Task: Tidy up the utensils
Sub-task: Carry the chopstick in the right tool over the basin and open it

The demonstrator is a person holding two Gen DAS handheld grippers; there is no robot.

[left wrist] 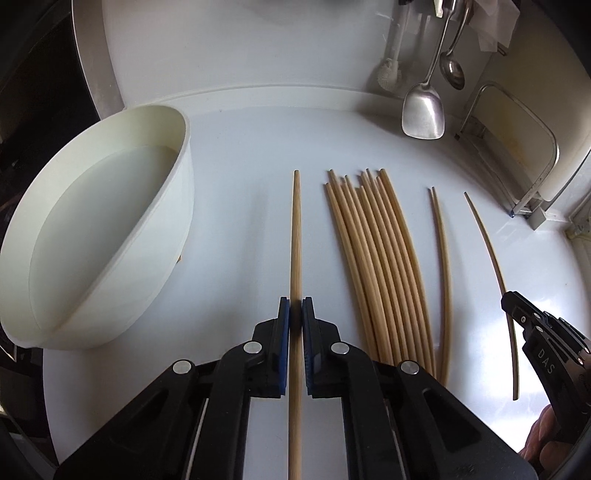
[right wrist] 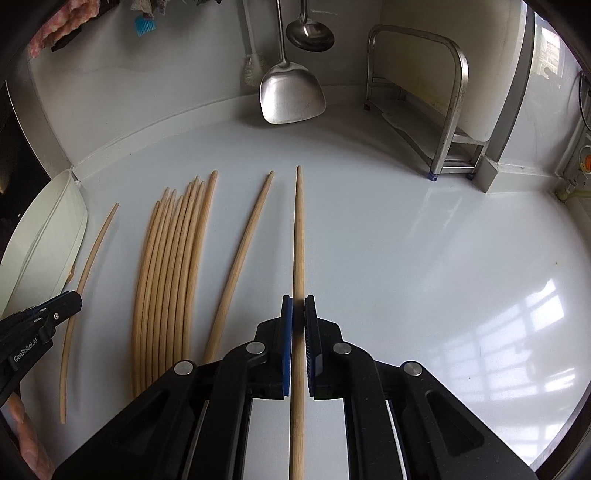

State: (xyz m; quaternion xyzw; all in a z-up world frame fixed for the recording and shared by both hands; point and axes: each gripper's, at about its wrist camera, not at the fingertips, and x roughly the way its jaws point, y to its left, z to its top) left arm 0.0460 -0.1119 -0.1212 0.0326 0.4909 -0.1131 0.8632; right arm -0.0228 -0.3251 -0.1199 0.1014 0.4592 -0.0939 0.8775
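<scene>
Chopsticks everywhere on white bench [left wrist: 240, 147], all pointing away toward back wall. Left gripper [left wrist: 295, 314] clamped narrow on one chopstick [left wrist: 295, 240], blue pads pressing both sides, stick running back between fingers and forward past tips. White bowl [left wrist: 110, 221] just left of it, tilted, rim facing right. Main bundle of chopsticks [left wrist: 376, 258] lying close together just right of held stick; a pair [left wrist: 441, 277] farther right, set apart from bundle. Right gripper [right wrist: 298, 314] likewise closed narrow on its own chopstick [right wrist: 298, 240], rightmost of the row, beside that pair [right wrist: 243, 258]. Same bundle [right wrist: 166, 277] seen left of pair in right wrist view, with left gripper's stick [right wrist: 85, 277] beyond, near bowl's edge [right wrist: 48, 229]. Metal spatula [right wrist: 291, 92] and ladle [right wrist: 309, 35] hanging at back wall, steel rack [right wrist: 450, 110] standing in right corner.
</scene>
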